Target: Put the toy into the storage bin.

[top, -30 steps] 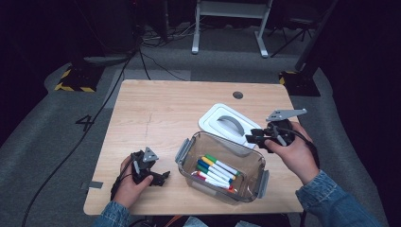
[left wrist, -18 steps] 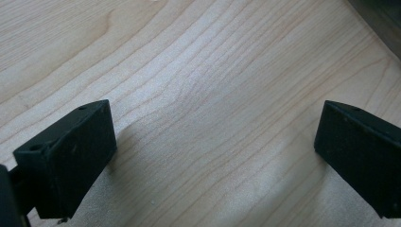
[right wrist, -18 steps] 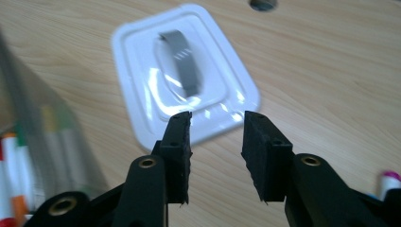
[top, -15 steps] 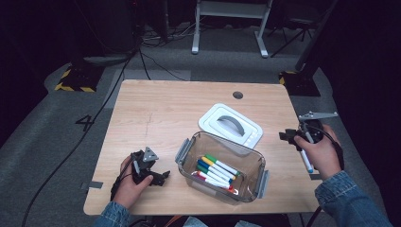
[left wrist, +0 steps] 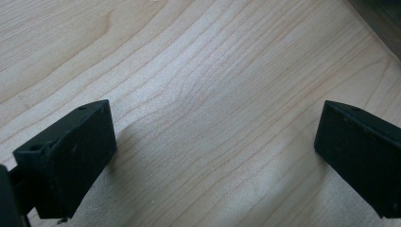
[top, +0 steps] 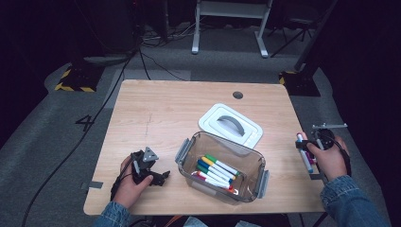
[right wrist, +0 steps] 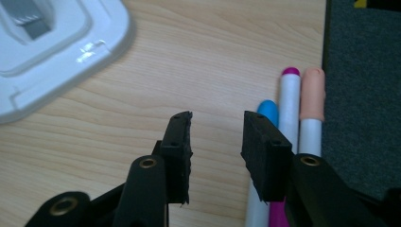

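High view: right gripper over markers at table edge, bin well to its left. Left gripper view: jaws wide, nothing between. Right gripper view: jaws narrow, empty; blue marker just right. Shift right, straddle squarely.

Both forearms wear blue denim sleeves, the left sleeve cuffed at the wrist and the right sleeve likewise; the left gripper is black, topped by a grey three-cornered plate, with a black cable looping off behind the hand; its jaws are blocky matt black with small screw holes; the right gripper is black too, with ridged inner pads, brass-ringed pivot holes and a grey top plate.
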A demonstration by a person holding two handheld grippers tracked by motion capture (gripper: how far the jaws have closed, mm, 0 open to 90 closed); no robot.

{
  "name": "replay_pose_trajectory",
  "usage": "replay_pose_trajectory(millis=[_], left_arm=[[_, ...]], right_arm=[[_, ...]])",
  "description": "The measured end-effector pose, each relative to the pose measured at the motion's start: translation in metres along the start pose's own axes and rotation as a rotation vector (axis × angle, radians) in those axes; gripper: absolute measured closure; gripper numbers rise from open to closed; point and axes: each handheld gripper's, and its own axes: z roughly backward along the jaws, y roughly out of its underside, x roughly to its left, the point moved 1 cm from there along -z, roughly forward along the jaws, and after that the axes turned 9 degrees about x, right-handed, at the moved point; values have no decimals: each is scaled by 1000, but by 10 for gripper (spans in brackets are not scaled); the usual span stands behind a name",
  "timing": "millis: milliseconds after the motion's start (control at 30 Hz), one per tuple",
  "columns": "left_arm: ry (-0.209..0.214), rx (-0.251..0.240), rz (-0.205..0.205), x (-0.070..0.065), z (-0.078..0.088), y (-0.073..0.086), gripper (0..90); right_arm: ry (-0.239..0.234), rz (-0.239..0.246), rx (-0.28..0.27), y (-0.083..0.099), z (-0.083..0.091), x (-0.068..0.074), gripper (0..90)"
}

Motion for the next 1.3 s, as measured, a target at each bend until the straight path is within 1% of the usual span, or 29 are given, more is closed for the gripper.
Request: replay_pose_trajectory(millis=[167, 267, 300, 367, 400, 500, 533, 600, 667, 733, 800, 933, 967, 1000, 1067, 1167, 1200, 1300], left_arm=[[0, 0, 0, 0, 0, 0, 2], [0, 0, 0, 0, 0, 0, 2], [0, 0, 0, 0, 0, 0, 2], [0, 0, 0, 0, 0, 0, 2], [0, 0, 0, 0, 0, 0, 2], [0, 0, 0, 0, 0, 0, 2], [0, 0, 0, 0, 0, 0, 2], [0, 0, 0, 0, 0, 0, 2], [0, 0, 0, 0, 0, 0, 2], [0, 0, 0, 0, 0, 0, 2], [0, 0, 0, 0, 0, 0, 2], [0, 0, 0, 0, 0, 0, 2], [0, 0, 0, 0, 0, 0, 2], [0, 0, 0, 0, 0, 0, 2], [0, 0, 0, 0, 0, 0, 2], [0, 0, 0, 0, 0, 0, 2], [0, 0, 0, 0, 0, 0, 2], [0, 0, 0, 0, 0, 0, 2]], right_arm=[[19, -33, 36, 10, -13, -12, 644], [24, -40, 45, 14, -17, -15, 648], [21, -50, 56, 18, -21, -17, 650], [21, -49, 57, 19, -22, -18, 650], [19, -58, 63, 21, -24, -19, 657], [16, -56, 65, 22, -26, -19, 661], [18, -48, 73, 22, -28, -18, 669], [16, -52, 82, 23, -29, -17, 678], [32, -33, 95, 24, -34, -15, 721], [35, -27, 93, 24, -34, -15, 734], [36, -30, 110, 24, -33, -12, 772], [37, -29, 116, 24, -32, -11, 772], [26, -29, 113, 24, -31, -11, 773], [21, -19, 105, 23, -30, -10, 772], [12, -19, 94, 21, -25, -7, 773], [-4, -1, 74, 17, -19, -3, 773], [-25, 10, 56, 12, -11, 3, 773], [-42, 32, 31, 4, 0, 12, 773]])
